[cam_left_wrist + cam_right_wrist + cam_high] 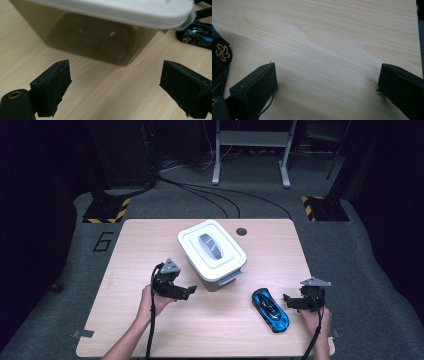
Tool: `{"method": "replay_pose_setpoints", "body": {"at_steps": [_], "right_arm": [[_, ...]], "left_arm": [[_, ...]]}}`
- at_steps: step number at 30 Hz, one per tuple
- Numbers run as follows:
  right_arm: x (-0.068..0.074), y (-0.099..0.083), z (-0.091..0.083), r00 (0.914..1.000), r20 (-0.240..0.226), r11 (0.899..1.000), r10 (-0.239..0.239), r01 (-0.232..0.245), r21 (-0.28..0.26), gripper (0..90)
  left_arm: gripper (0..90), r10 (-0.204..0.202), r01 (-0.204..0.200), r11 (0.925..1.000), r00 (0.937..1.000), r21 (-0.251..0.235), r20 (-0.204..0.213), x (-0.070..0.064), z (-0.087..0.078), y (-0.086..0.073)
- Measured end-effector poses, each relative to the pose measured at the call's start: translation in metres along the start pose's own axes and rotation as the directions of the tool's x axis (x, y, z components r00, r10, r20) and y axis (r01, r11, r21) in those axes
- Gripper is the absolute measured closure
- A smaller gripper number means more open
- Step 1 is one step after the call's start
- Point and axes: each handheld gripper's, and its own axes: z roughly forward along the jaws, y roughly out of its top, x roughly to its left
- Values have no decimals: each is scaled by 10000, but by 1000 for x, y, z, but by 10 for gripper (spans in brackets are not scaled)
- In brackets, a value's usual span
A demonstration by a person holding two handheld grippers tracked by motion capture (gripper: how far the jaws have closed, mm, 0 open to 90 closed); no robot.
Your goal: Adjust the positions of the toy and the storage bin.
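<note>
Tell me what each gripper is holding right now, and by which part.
Nothing. The left gripper is open before the lidded box; the right gripper is open over bare table beside the toy car.

The room around my table [150,330] was very dark, almost black at the sides; only the wooden top and the grey floor near it received light, which seemed to come from above. The high view was soft and a little grainy. The white lid of the box [212,251] was bright but not burned out. In my left gripper view the lid [120,11] glared pale and blurred, and the box wall under it stayed dim. In my right gripper view soft shadows lay beside my jaws, and the jaws themselves were out of focus.
</note>
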Motion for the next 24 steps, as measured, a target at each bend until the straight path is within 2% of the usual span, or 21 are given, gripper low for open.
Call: {"method": "replay_pose_setpoints", "body": {"at_steps": [1,2,3,4,5,6,7,9,10,11,12,13,14,15,17,18,19,24], "right_arm": [[0,0,0,10000,-2,10000,-5,5,1,14],[0,0,0,10000,-7,10000,-6,6,3,14],[0,0,0,10000,-7,10000,-6,6,3,14],[0,0,0,10000,-13,10000,-11,11,2,14],[0,0,0,10000,-16,10000,-9,9,4,14],[0,0,0,10000,-13,10000,-7,7,2,13],[0,0,0,10000,-12,10000,7,-7,3,13],[0,0,0,10000,2,10000,13,-13,-9,12],[0,0,0,10000,2,10000,13,-13,-9,12],[1,0,0,10000,25,10000,39,-39,-17,10],[1,0,0,10000,25,10000,39,-39,-17,10],[1,0,1,10000,14,10000,35,-35,-23,6],[1,0,1,10000,14,10000,35,-35,-23,6],[1,0,1,10000,7,10000,15,-15,-28,5],[1,0,1,10000,-4,10000,9,-9,-18,6],[2,0,1,10000,-27,10000,61,-61,-38,6],[3,0,1,9999,16,9999,118,-118,-87,6],[2,0,1,9999,-5,9999,108,-108,-76,2]], "left_arm": [[77,-116,116,9999,9999,72,-29,3,1,-6],[70,-445,447,9988,9990,206,-104,10,4,-19],[61,-445,447,9988,9990,206,-104,10,4,-19],[53,-627,637,9968,9978,488,-212,17,7,-33],[50,-627,637,9968,9978,488,-212,17,7,-33],[44,-755,789,9941,9960,748,-471,23,10,-47],[37,-755,789,9941,9960,748,-471,23,10,-47],[31,-1037,1118,9893,9908,941,-864,26,14,-67],[29,-1037,1118,9893,9908,941,-864,26,14,-67],[26,-1011,1125,9882,9889,1038,-1091,26,15,-79],[25,-1011,1125,9882,9889,1038,-1091,26,15,-79],[20,-786,946,9897,9863,1073,-1448,24,15,-87],[20,-786,946,9897,9863,1073,-1448,24,15,-87],[20,-533,721,9924,9821,996,-1806,21,14,-92],[19,-465,661,9928,9815,1004,-1858,20,13,-93],[13,-456,607,9954,9806,739,-1907,18,12,-98],[12,-601,736,9953,9790,629,-1950,17,12,-98],[11,-570,713,9952,9793,677,-1940,17,11,-99]]}}
